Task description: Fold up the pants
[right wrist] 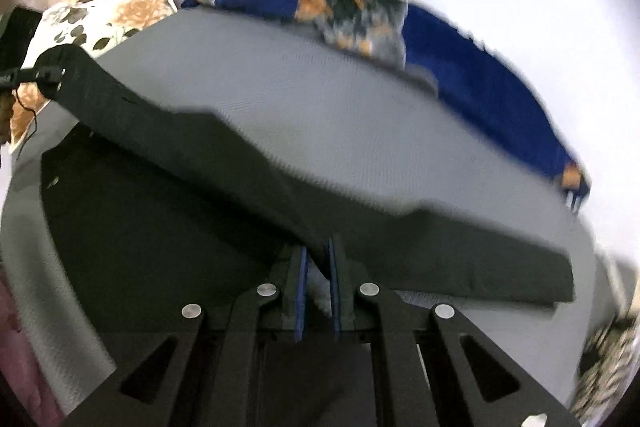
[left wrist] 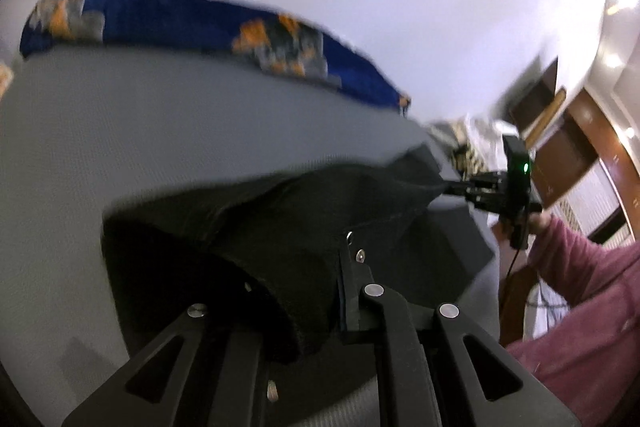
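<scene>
Black pants (left wrist: 280, 227) lie partly on a grey bed sheet (left wrist: 120, 131), with one edge lifted between both grippers. My left gripper (left wrist: 320, 267) is shut on the pants; its left finger is hidden under the cloth. My right gripper (left wrist: 452, 187) shows at the right of this view, shut on the far end of the same edge. In the right wrist view my right gripper (right wrist: 318, 259) pinches the black pants (right wrist: 180, 147), and the left gripper (right wrist: 44, 75) holds the far corner at the left. The lifted edge hangs taut between them.
A blue blanket (right wrist: 460, 59) with orange flowers lies along the bed's far edge against a white wall. A floral pillow (right wrist: 112, 11) sits at the left, by curtains. My arm in a maroon sleeve (left wrist: 580, 287) and wooden furniture (left wrist: 580, 147) show at the right.
</scene>
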### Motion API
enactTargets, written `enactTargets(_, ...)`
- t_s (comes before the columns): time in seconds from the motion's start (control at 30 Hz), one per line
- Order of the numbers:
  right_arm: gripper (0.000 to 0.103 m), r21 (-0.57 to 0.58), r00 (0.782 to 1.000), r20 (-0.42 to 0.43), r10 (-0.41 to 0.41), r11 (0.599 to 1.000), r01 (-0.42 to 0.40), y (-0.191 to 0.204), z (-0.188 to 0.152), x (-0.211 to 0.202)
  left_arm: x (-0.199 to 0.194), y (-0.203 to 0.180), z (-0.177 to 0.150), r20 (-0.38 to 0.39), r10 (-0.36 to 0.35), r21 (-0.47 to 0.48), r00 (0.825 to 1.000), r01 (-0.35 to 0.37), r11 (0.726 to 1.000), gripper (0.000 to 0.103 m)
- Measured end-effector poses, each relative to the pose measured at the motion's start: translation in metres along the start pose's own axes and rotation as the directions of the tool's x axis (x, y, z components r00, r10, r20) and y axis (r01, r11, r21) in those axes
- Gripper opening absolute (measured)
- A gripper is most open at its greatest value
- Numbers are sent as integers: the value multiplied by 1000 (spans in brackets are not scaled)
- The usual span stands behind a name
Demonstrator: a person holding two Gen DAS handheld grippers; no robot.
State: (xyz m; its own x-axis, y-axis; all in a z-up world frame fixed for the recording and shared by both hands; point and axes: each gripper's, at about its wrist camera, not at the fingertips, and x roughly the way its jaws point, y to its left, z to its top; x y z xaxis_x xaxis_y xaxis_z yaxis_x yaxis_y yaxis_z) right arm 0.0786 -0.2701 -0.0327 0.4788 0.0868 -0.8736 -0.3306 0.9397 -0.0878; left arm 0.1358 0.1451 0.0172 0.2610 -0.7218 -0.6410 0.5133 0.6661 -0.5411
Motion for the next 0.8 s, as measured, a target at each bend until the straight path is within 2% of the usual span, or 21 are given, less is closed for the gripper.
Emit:
enactTargets(0.1, 8, 52, 999, -47, 25, 998, -22, 14, -39, 7, 11, -1, -38, -105, 14, -11, 994, -15, 1000, 11)
enactTargets(0.2, 8, 75, 996, -80, 45, 996, -39, 21, -58, 24, 25, 2, -67, -187, 72, -10, 980, -75, 997, 16)
enactTargets(0.27, 8, 78, 995, -96, 37, 996, -30, 24, -62, 36, 29, 4, -78, -210, 109, -22, 972, -116, 993, 23)
enactTargets(0.33, 8, 82, 994, -104, 30, 996, -21, 25, -64, 45, 23, 1, -80, -195, 119, -36, 973, -129, 991, 27)
enactTargets(0.43, 8, 84, 995, -97, 24, 996, -16, 24, -61, 46, 6, -6, -82, -183, 174, -44, 967, -185, 982, 43)
enactTargets(0.5, 8, 87, 996, -91, 24, 996, -16, 25, -63, 46, -9, -5, -85, -171, 226, -60, 959, -239, 969, 59)
enactTargets(0.53, 8, 80, 996, -88, 20, 997, -13, 25, -64, 46, -15, -2, -87, -166, 254, -84, 953, -271, 959, 70)
enactTargets(0.57, 8, 75, 996, -85, 15, 997, -8, 26, -65, 46, -25, 2, -89, -153, 277, -137, 949, -298, 945, 72)
enactTargets(0.63, 8, 67, 997, -81, 4, 998, 1, 30, -66, 46, -43, 6, -100, -127, 259, -242, 958, -283, 928, 72)
enactTargets(0.73, 8, 63, 997, -73, 1, 998, 3, 30, -67, 45, -65, 10, -114, -42, 175, -441, 984, -175, 880, 72)
enactTargets(0.8, 8, 66, 998, -68, 8, 998, -4, 29, -68, 45, -64, 9, -118, -12, 140, -505, 990, -127, 854, 72)
